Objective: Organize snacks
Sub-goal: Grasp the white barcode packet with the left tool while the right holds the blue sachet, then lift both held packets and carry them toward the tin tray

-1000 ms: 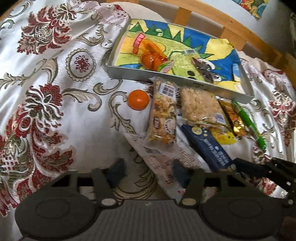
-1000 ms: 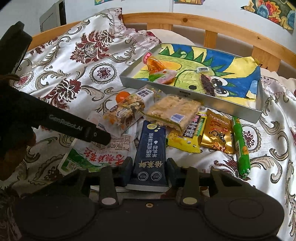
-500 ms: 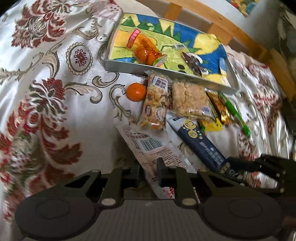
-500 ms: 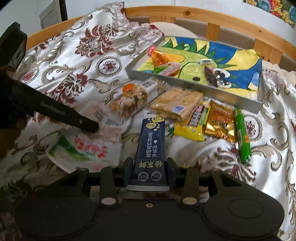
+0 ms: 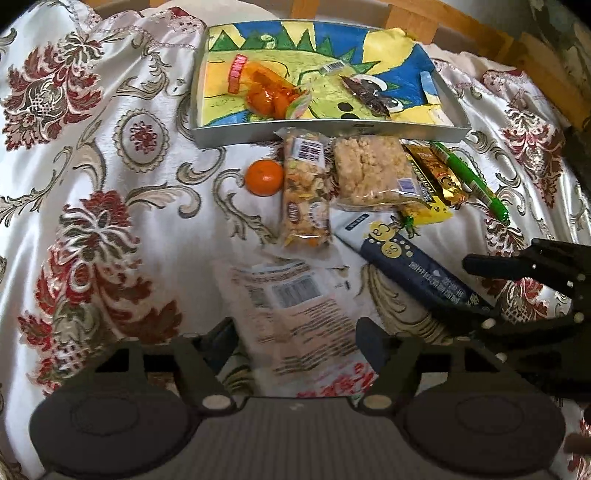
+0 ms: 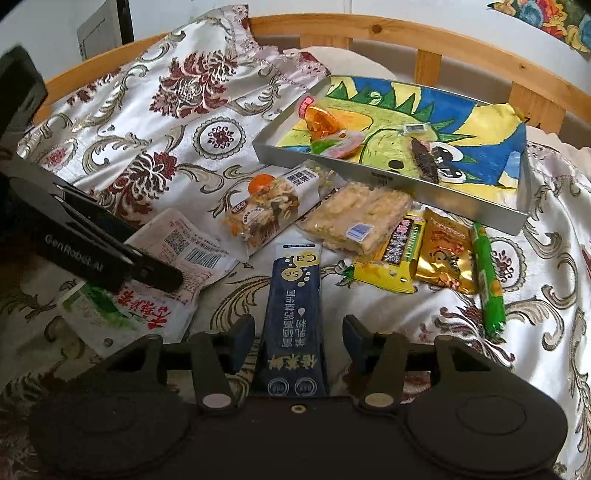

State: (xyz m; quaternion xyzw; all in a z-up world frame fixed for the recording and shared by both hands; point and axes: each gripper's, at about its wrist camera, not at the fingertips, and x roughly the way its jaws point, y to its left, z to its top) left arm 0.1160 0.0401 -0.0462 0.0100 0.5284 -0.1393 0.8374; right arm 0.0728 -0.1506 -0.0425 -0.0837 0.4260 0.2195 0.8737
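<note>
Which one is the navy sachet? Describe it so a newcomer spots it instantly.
Start at the metal tray with the dinosaur drawing, then drop past the row of snacks in front of it. The navy sachet lies nearest, lengthwise between the right gripper's open pads. It is the only long dark-blue pack, with yellow circles near its white top.

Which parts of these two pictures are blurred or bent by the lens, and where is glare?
Left wrist view: the white printed packet near the lens is smeared, and the silver tray is sharper; the edges curve strongly. Right wrist view: mostly sharp, the wooden rail bows from fisheye distortion, the satin bedspread shines with glare, and the gold packet glints.
</note>
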